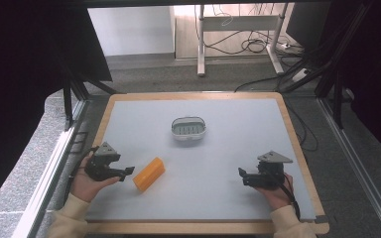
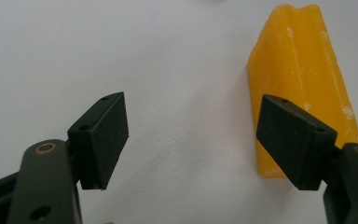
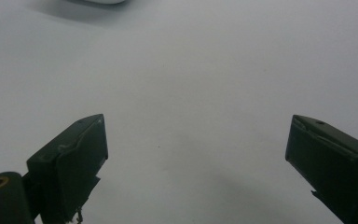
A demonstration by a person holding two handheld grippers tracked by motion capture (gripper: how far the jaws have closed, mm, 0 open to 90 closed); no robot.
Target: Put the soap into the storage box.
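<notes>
soap bar sits just off the left jaws' line

left gripper [image 1: 127, 172] is low over the surface [image 1: 228, 148], jaws wide with nothing between them, and the yellow soap bar [image 1: 149, 174] lies just beside their tips, toward the middle of the surface. in the left gripper view the soap bar [image 2: 298, 88] is off to one side, partly behind one jaw, not in the gap, so it looks like the approach is not lined up yet. right gripper [image 1: 241, 174] rests near the other edge, well apart from the bar, jaws also wide and empty over bare surface [image 3: 191, 70]. farther back stands the white soap dish [image 1: 189, 128], empty as far as can be seen.

risks from here: closing now would catch air, or one jaw would clip the bar's end and shove it along the smooth surface. the bar lies at an angle, so a grip across its corners could let it twist or squirt out. soap looks waxy, and a shallow pinch may slip on the lift.
</notes>
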